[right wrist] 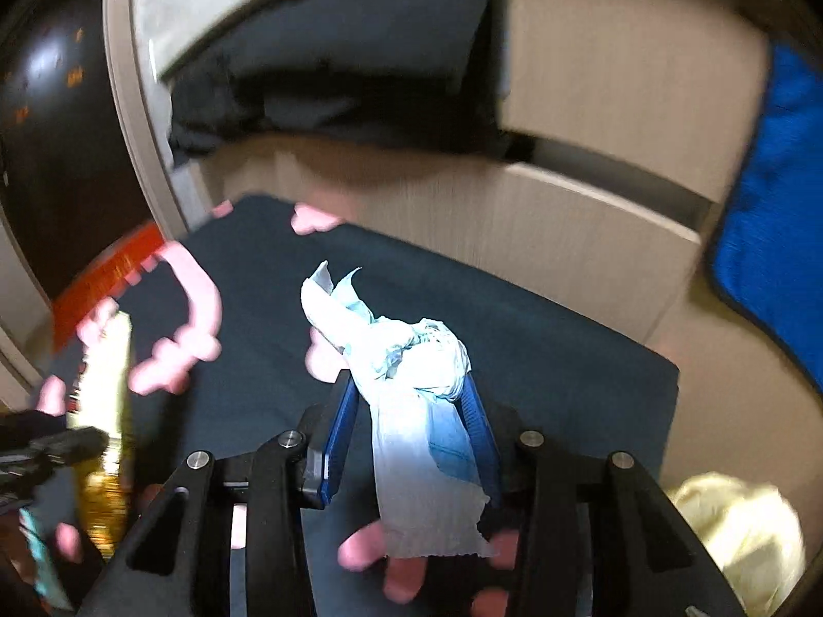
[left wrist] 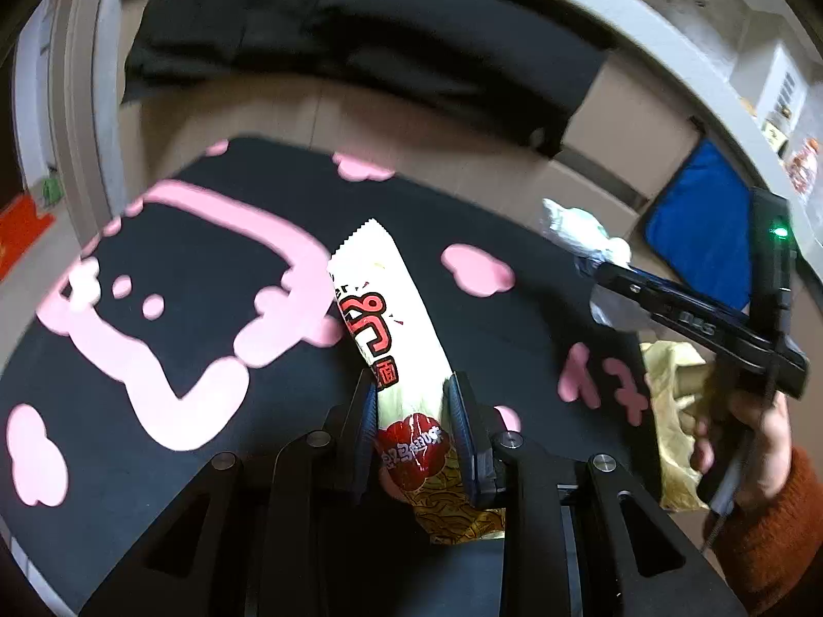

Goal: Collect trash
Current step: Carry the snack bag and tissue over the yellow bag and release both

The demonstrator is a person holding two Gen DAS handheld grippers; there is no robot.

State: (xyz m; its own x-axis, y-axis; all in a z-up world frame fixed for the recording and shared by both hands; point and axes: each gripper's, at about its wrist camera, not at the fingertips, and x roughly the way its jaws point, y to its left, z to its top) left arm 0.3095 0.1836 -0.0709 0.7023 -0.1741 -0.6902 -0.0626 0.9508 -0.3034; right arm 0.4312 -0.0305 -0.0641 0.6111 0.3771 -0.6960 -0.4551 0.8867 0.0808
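My left gripper (left wrist: 411,385) is shut on a white noodle snack wrapper (left wrist: 396,319) with red print, held above a dark mat with pink shapes (left wrist: 180,283). The wrapper also shows at the left in the right wrist view (right wrist: 105,401). My right gripper (right wrist: 409,385) is shut on a crumpled white and pale blue tissue (right wrist: 406,355), held above the same mat (right wrist: 540,360). In the left wrist view the right gripper (left wrist: 596,262) is at the right with the tissue (left wrist: 581,229) at its tip.
A yellow plastic bag (left wrist: 668,411) lies at the mat's right edge, also in the right wrist view (right wrist: 740,529). A blue cushion (left wrist: 704,231) leans against beige drawers (right wrist: 591,236). A dark cloth (left wrist: 360,46) hangs under the curved white counter.
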